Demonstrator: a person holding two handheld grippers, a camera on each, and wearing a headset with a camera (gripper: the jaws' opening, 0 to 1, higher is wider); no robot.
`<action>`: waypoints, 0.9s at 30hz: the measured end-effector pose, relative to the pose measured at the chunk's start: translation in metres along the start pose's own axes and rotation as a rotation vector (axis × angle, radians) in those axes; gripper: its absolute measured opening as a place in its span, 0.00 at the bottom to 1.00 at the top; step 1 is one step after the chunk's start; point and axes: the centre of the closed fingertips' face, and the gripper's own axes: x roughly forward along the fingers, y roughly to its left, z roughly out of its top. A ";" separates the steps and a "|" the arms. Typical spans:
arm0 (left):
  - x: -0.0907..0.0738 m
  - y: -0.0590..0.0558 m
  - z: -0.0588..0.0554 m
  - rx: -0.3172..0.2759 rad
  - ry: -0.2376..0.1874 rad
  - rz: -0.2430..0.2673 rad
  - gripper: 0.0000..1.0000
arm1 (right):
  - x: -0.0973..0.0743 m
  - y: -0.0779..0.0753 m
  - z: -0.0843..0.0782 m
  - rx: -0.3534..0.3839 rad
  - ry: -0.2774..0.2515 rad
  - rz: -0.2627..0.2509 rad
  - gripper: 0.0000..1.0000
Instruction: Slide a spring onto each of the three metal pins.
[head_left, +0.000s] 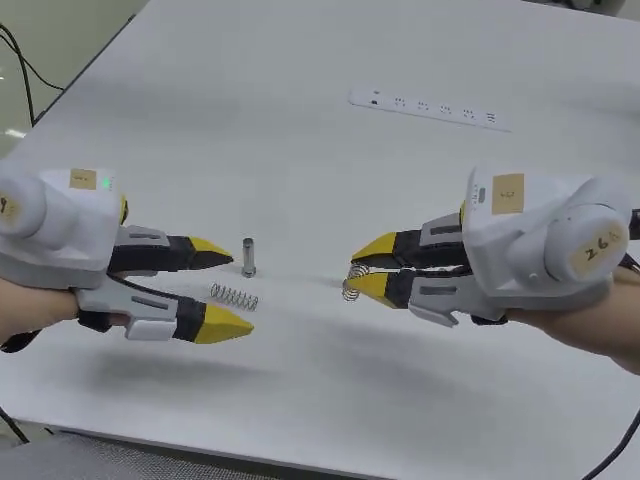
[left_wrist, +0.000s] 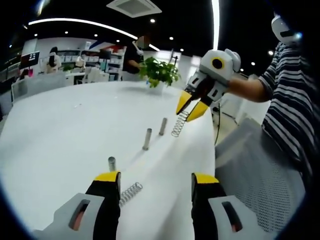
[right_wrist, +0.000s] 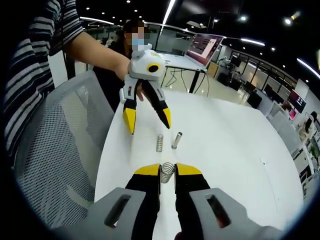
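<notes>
Start with the three metal pins: upright in a loose row on the white worktop, all three bare. Find one spring pinched by one end in the right tongs, dangling beside the pin farthest from the left tongs, lower end close to the worktop. Find a second spring lying flat just beside the nearest pin, not touching it, between the spread tips of the left tongs. Cannot make out a third spring.

Right tongs: closed down to the width of the coil, gripping it. Left tongs: wide open, holding nothing, poised around the loose spring.

To do this step well, probably: carry the held spring over the closest pin, turn the wrist to stand the coil vertical, and line the open lower end up with the pin top. Then lower straight down and release only once well over the pin. Keep the squeeze light to avoid crushing turns. Approach from above, not from the side, to avoid toppling the neighbouring pins. If wobbly, steady the pin with the left tongs.

Writing: tan stickers on both tongs bodies, handwritten marks too blurred to read with confidence. No brand legible on the power strip at the far side of the worktop.
</notes>
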 end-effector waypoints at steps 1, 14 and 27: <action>-0.001 0.002 0.000 -0.002 -0.004 0.009 0.54 | 0.000 0.000 0.000 0.003 0.000 -0.001 0.07; -0.010 0.025 -0.006 -0.029 -0.034 0.128 0.92 | -0.003 -0.004 -0.009 0.015 0.024 -0.006 0.07; -0.017 0.033 -0.003 -0.048 -0.062 0.153 0.98 | 0.001 -0.023 -0.012 0.038 0.034 -0.031 0.07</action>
